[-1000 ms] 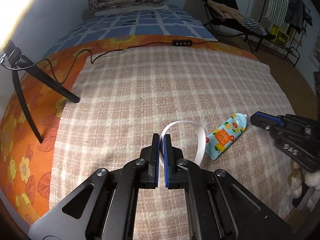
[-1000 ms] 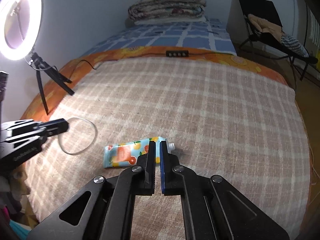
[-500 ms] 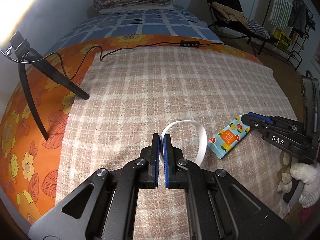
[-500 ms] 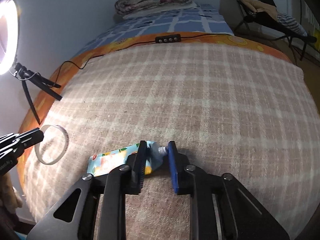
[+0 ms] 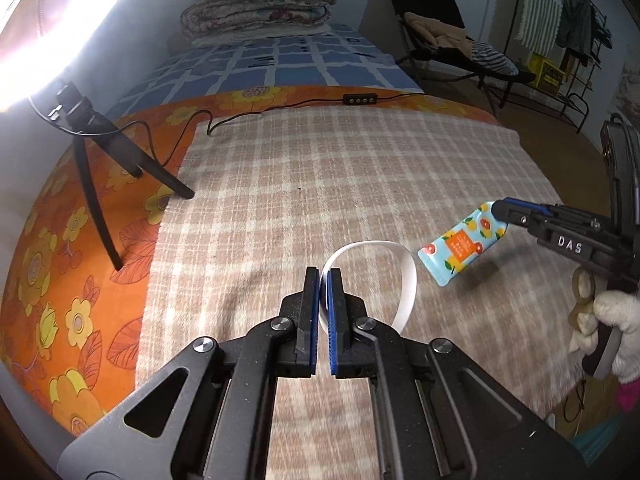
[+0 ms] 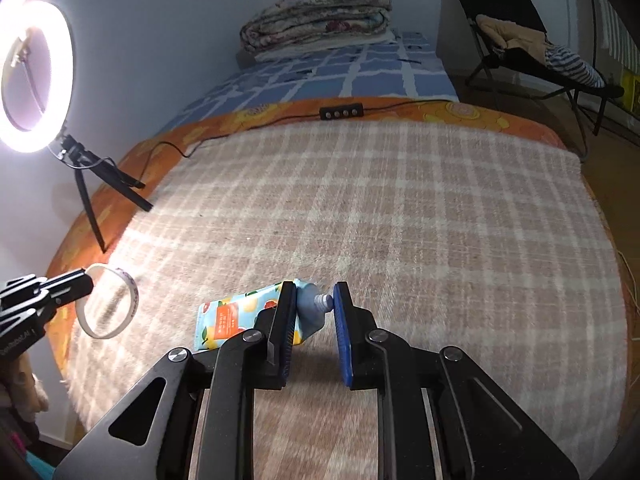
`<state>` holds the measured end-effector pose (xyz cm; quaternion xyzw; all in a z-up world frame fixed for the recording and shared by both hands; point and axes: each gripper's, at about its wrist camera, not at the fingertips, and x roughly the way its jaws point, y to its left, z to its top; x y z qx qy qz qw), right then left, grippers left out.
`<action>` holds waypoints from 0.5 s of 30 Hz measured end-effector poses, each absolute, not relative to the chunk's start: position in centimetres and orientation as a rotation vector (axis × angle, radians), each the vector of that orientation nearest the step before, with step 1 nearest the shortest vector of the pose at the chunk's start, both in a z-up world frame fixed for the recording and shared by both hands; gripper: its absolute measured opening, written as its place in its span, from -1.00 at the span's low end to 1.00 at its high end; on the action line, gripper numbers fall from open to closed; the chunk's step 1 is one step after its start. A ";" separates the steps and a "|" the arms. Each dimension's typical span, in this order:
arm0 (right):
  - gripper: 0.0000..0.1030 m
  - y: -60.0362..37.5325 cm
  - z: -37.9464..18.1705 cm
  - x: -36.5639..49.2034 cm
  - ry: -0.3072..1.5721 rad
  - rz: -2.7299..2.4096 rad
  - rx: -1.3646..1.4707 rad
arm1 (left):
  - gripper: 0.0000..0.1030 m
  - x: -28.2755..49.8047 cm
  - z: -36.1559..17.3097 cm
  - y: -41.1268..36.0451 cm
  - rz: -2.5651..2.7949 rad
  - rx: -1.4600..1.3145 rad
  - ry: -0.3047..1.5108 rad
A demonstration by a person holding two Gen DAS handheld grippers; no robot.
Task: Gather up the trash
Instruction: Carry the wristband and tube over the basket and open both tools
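Fingers of your left gripper (image 5: 323,276) pinch the white ring (image 5: 402,280) above the plaid blanket (image 5: 360,184). Your right gripper (image 6: 314,300) straddles the tube (image 6: 240,316) at its neck, jaws wide; whether it grips, you cannot tell

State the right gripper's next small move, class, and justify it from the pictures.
Probably close the right gripper: its jaws stand open around the neck end of the tube, which seems lifted off the blanket. The left gripper already pinches the white ring.
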<state>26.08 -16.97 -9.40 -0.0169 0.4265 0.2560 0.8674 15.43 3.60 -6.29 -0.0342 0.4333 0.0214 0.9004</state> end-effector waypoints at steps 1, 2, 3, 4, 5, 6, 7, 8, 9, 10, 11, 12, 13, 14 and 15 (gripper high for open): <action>-0.68 -17.1 -9.0 25.7 0.888 0.541 -0.037 | -0.97 14.7 -6.0 3.5 0.038 -0.067 0.892; -0.68 -17.4 -8.6 25.1 0.882 0.549 -0.038 | -0.97 14.2 -5.8 3.4 0.034 -0.065 0.890; -0.68 -17.5 -8.2 24.7 0.878 0.557 -0.036 | -0.97 13.5 -5.5 3.3 0.028 -0.062 0.886; -0.68 -17.7 -7.9 24.2 0.875 0.563 -0.032 | -0.97 13.2 -5.3 3.3 0.024 -0.061 0.883; -0.68 -18.0 -7.5 23.6 0.874 0.571 -0.026 | -0.97 12.4 -5.1 3.2 0.017 -0.061 0.881; -0.68 -18.2 -7.2 22.9 0.874 0.581 -0.020 | -0.97 11.9 -5.0 3.1 0.012 -0.061 0.881; -0.68 -18.4 -7.0 22.4 0.874 0.587 -0.017 | -0.97 11.1 -4.9 3.0 0.007 -0.062 0.881; -0.68 -18.6 -6.8 21.7 0.873 0.595 -0.017 | -0.97 10.3 -4.8 2.8 -0.002 -0.061 0.883; -0.68 -18.8 -6.5 20.7 0.871 0.604 -0.021 | -0.97 9.4 -4.7 2.5 -0.012 -0.056 0.884; -0.68 -18.9 -6.4 20.0 0.868 0.612 -0.025 | -0.97 8.8 -4.7 2.3 -0.017 -0.051 0.884; -0.68 -19.1 -6.1 19.0 0.866 0.623 -0.029 | -0.97 7.7 -4.6 1.9 -0.027 -0.042 0.885; -0.68 -19.2 -6.0 18.2 0.866 0.632 -0.034 | -0.97 7.0 -4.7 1.7 -0.033 -0.037 0.885; -0.68 -19.4 -5.9 17.2 0.863 0.641 -0.043 | -0.97 6.2 -4.7 1.4 -0.040 -0.031 0.886; -0.68 -19.6 -5.8 16.2 0.862 0.649 -0.051 | -0.97 5.2 -4.7 1.0 -0.049 -0.023 0.888; -0.68 -19.7 -5.8 15.2 0.865 0.661 -0.059 | -0.97 4.5 -4.8 0.7 -0.055 -0.015 0.890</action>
